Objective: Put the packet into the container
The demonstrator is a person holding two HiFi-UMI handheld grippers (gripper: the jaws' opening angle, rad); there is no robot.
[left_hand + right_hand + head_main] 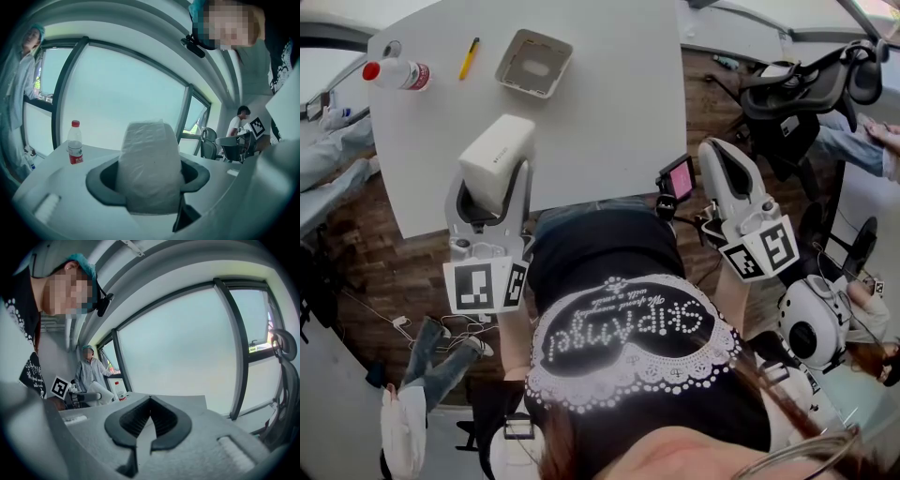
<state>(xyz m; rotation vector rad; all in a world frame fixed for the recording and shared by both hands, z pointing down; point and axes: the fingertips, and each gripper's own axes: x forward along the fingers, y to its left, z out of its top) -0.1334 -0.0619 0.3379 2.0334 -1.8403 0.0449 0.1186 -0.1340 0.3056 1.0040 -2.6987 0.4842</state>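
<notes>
Packet | clamped between left gripper jaws | right gripper jaws together

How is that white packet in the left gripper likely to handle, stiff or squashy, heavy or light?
Probably soft and squashy: the packet has a crinkled film wrap and rounded corners, and it bulges above the jaws of the left gripper. It is likely light for its bulk, since a jaw pinch alone holds it upright. The film may be slippery.

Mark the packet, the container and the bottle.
packet [149,164], left gripper view, middle of its wrapper
container [507,54], head view, its left rim
bottle [397,73], head view, its body
</notes>
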